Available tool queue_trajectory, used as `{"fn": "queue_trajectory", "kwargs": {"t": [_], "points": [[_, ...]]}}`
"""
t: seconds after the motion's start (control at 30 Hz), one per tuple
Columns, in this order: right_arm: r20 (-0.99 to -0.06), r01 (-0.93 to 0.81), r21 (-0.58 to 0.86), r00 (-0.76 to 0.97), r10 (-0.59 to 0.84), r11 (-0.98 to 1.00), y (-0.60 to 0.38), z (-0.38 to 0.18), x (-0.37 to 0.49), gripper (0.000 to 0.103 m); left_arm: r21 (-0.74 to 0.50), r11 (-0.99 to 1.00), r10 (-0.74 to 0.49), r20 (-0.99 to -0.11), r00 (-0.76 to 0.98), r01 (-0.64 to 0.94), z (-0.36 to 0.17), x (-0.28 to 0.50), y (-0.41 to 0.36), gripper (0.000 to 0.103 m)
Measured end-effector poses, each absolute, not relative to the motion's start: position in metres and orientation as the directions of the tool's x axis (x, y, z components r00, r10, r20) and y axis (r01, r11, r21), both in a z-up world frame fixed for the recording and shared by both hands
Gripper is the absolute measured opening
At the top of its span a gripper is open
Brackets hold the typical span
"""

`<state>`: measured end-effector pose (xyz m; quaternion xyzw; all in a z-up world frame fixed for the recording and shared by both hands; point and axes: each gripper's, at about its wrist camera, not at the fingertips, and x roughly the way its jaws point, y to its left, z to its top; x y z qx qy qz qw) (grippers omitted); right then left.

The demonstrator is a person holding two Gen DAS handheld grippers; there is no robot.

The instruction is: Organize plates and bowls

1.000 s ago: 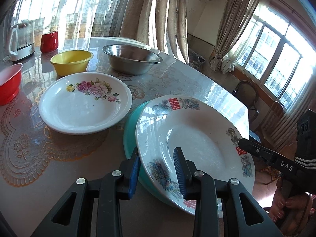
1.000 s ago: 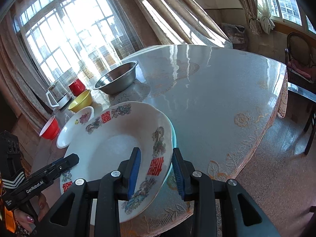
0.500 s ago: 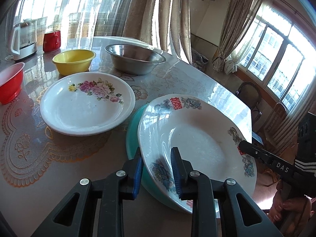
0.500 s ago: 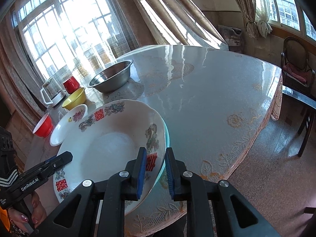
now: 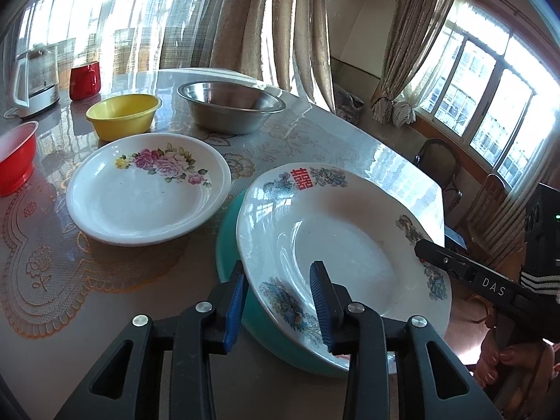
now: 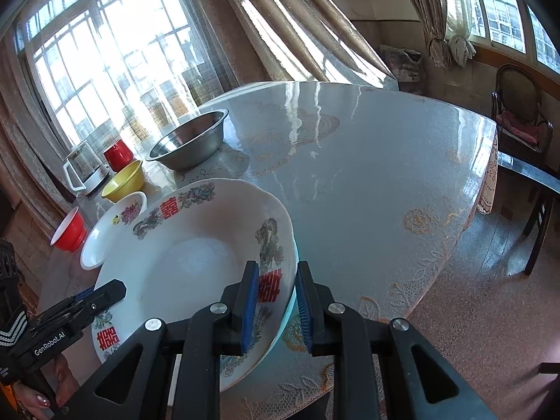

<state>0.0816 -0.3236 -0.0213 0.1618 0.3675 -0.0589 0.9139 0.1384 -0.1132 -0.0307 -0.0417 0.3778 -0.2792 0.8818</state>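
White enamel plate (image 5: 343, 241) with red characters, stacked on a teal plate (image 5: 227, 245), straddled at its near rim by the left gripper (image 5: 278, 302): blue pads apart and opening, rim between them, no clamp. Ahead and to the left, a rose-patterned plate (image 5: 147, 189); beyond it, a yellow bowl (image 5: 122, 115) and a steel bowl (image 5: 229, 106); far left, a red bowl (image 5: 15, 161). At right, the other tool reaching the plate's far edge.

From the right wrist: same white plate (image 6: 189, 266), its rim between the right gripper (image 6: 278, 309) pads, jaws parting, a gap visible on the outer side. Left of the claw, the opposite gripper (image 6: 101, 294) at the rim. Farther ahead, steel bowl (image 6: 189, 143), yellow bowl (image 6: 124, 182), glossy table (image 6: 367, 182).
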Motion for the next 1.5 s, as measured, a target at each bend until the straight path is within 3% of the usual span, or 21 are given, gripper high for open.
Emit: {"fn": "queue_trajectory", "kwargs": {"t": [0.07,0.23,0.37,0.53,0.63,0.77,0.97,1.33,1.5], "points": [[-0.686,0.227,0.238,0.728,-0.002,0.944,-0.322,-0.019,0.078,0.028,-0.273,0.842,-0.524,-0.62,0.584,0.465,-0.026,0.135,-0.11,0.062],[-0.672,0.246,0.221,0.74,-0.035,0.944,-0.325,-0.011,0.07,0.031,-0.242,0.851,-0.512,-0.583,0.631,0.467,-0.018,0.129,-0.1,0.069],[-0.654,0.256,0.237,0.755,-0.04,0.937,-0.328,-0.006,0.063,0.032,-0.223,0.87,-0.486,-0.544,0.684,0.441,-0.012,0.126,-0.076,0.085],[-0.65,0.243,0.222,0.759,-0.042,0.944,-0.32,-0.002,0.065,0.033,-0.221,0.939,-0.343,-0.516,0.785,0.265,-0.01,0.138,-0.033,0.095],[-0.651,0.226,0.181,0.757,-0.056,0.957,-0.308,0.001,0.068,0.033,-0.243,0.962,-0.245,-0.551,0.798,0.127,-0.015,0.154,-0.011,0.095],[-0.645,0.182,0.177,0.764,-0.026,0.967,-0.293,0.006,0.075,0.034,-0.275,0.96,-0.211,-0.6,0.772,0.049,-0.025,0.167,0.002,0.095],[-0.645,0.092,0.149,0.764,0.026,0.985,-0.263,0.017,0.098,0.04,-0.294,0.956,-0.209,-0.634,0.745,0.018,-0.034,0.182,0.002,0.095],[-0.711,0.0,0.155,0.694,0.111,0.988,-0.212,0.025,0.164,0.041,-0.312,0.95,-0.22,-0.677,0.703,-0.003,-0.043,0.207,0.008,0.093],[-0.728,-0.029,0.157,0.672,0.136,0.987,-0.2,0.028,0.189,0.041,-0.318,0.948,-0.249,-0.674,0.696,0.031,-0.042,0.214,0.004,0.088]]}}
